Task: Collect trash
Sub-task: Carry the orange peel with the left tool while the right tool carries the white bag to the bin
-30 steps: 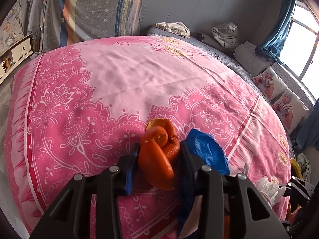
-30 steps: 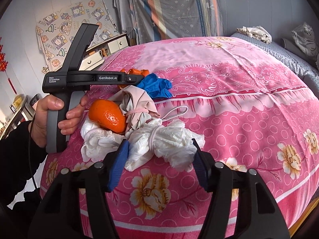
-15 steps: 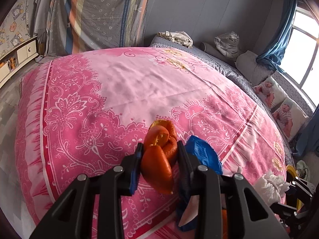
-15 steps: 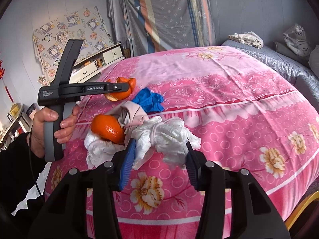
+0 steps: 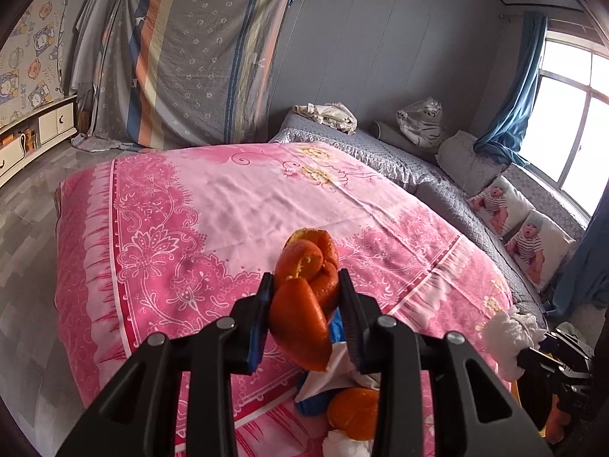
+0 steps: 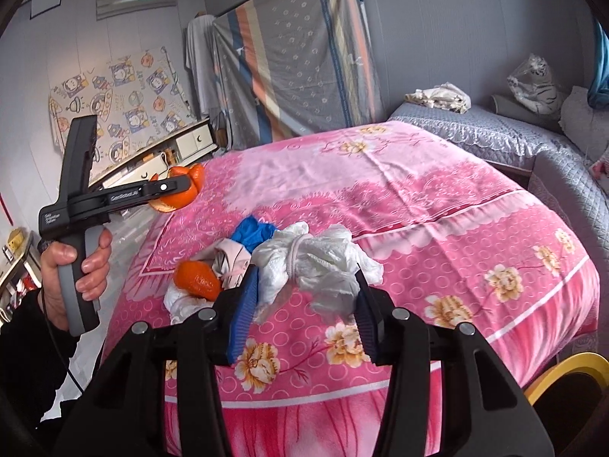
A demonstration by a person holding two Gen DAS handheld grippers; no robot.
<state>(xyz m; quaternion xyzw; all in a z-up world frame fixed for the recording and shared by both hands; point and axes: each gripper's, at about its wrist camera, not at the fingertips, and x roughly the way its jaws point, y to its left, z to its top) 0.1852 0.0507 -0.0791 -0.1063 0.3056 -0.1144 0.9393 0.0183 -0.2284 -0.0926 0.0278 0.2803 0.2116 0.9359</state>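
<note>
While I hold both tools above the bed, I log the following: left hand-held gripper (image 5: 306, 306), fingers clamped on a curled piece of orange citrus peel (image 5: 304, 293), which is lifted clear of the pink floral bedspread (image 5: 213, 205); the same peel shows at the left tool's tip in the right wrist view (image 6: 179, 190), with my left hand (image 6: 76, 270) around the grey grip. Right hand-held gripper (image 6: 304, 304), fingers set apart on either side of a crumpled wad of white tissue tied round its middle (image 6: 316, 262); I cannot tell whether the pads press it. Remaining items in a pile near the bed's edge: a whole orange mandarin (image 6: 198, 280) resting on a second white tissue wad (image 6: 182, 301), a pale pink crumpled cloth scrap (image 6: 232, 261) just beside it, and a blue crumpled glove-like item (image 6: 253, 232) behind that. Background: striped grey hanging sheet (image 6: 293, 64), grey quilted bed cover (image 6: 495, 133), yellow rim (image 6: 563, 373) at lower right.
</note>
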